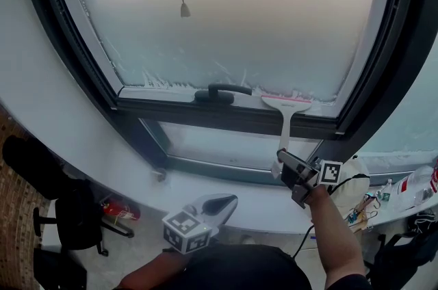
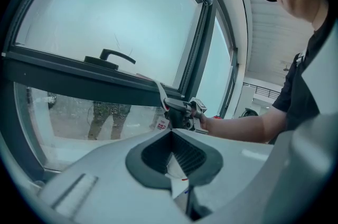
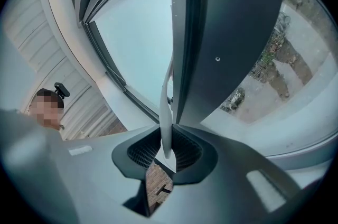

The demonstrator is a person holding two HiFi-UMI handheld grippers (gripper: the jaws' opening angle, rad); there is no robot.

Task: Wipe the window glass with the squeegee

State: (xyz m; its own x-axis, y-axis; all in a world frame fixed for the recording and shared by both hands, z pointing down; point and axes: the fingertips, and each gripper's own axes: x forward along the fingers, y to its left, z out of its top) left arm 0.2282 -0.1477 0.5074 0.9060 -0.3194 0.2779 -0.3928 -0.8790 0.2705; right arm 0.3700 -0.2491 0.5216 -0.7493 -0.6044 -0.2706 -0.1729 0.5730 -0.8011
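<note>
Facing a wide window, hazy glass (image 1: 260, 15) above a dark crossbar (image 1: 205, 114). Grips the squeegee (image 1: 286, 111) in the right gripper (image 1: 291, 169), jaws narrow and clamped on the white handle. Rests the blade at the bottom edge of the upper pane, just right of the latch (image 1: 222, 91), with the long axis running from the gripper far and up to the glass. Hangs the left gripper (image 1: 217, 203) low and near, jaws together on nothing, well apart from the glass. Probably calls for a stroke by the right side. Shows the clamp only in the right gripper view, and the blade on the glass only in the head view.
</note>
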